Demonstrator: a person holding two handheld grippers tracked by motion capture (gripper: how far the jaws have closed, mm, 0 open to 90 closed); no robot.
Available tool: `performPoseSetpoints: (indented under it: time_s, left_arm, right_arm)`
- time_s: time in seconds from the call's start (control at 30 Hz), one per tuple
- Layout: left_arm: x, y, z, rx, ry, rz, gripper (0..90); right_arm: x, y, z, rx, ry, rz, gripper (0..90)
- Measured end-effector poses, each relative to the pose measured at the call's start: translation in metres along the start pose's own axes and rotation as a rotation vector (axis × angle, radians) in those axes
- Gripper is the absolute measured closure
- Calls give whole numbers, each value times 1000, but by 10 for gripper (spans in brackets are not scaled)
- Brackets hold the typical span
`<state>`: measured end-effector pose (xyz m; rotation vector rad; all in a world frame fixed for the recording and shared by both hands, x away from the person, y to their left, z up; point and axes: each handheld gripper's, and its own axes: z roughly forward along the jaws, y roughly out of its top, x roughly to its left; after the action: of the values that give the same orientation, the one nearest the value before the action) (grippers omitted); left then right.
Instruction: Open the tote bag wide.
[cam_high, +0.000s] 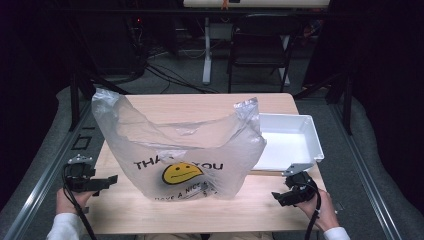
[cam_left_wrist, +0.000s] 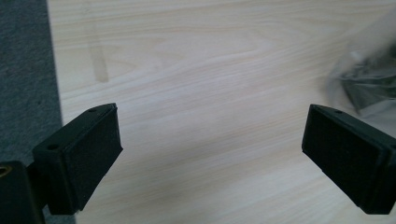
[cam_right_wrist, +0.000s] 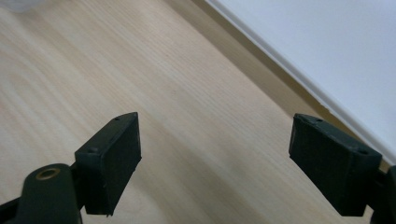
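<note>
The thin plastic bag (cam_high: 185, 150) stands slumped mid-tabletop (cam_high: 150, 210), light, floppy and slippery; its upper handles look the best hold. The left claw (cam_high: 107, 181) and right claw (cam_high: 280, 196) both gape, released, either side.

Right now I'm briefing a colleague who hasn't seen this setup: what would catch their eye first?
The clear plastic bag printed with a yellow face, standing open mid-table. Right of it a white tray sits on the table. The left gripper and right gripper flank the bag near the front edge, jaws open, holding nothing.
</note>
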<state>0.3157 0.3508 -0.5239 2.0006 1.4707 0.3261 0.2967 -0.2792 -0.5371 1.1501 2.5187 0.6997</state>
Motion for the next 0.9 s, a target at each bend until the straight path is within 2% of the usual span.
performPoseSetpoints:
  time_s: [0.07, 0.13, 0.33, 0.4, 0.53, 0.67, 0.77, 0.9]
  left_arm:
    - [-7, 2, -3, -17, -13, 12, 48]
    - [-15, 3, -8, -32, -25, 29, 53]
    - [-36, 5, -21, -56, -66, 95, 57]
    - [-43, 6, -22, -75, -84, 98, 57]
    - [-54, 7, -25, -73, -107, 133, 57]
    - [-61, 8, -29, -74, -142, 154, 59]
    - [-66, 9, -31, -77, -166, 171, 69]
    - [-72, 11, -32, -93, -198, 199, 129]
  right_arm:
    - [1, 0, -2, -4, 5, 6, 166]
    - [2, 1, -4, -23, 32, 26, 171]
    - [14, 10, -13, -42, 67, 15, 210]
    - [21, 14, -14, -47, 87, 1, 219]
    - [38, 25, -18, -59, 111, -41, 232]
    - [52, 36, -21, -88, 156, -74, 253]
    - [62, 44, -23, -116, 198, -94, 283]
    - [73, 56, -27, -167, 216, -106, 337]
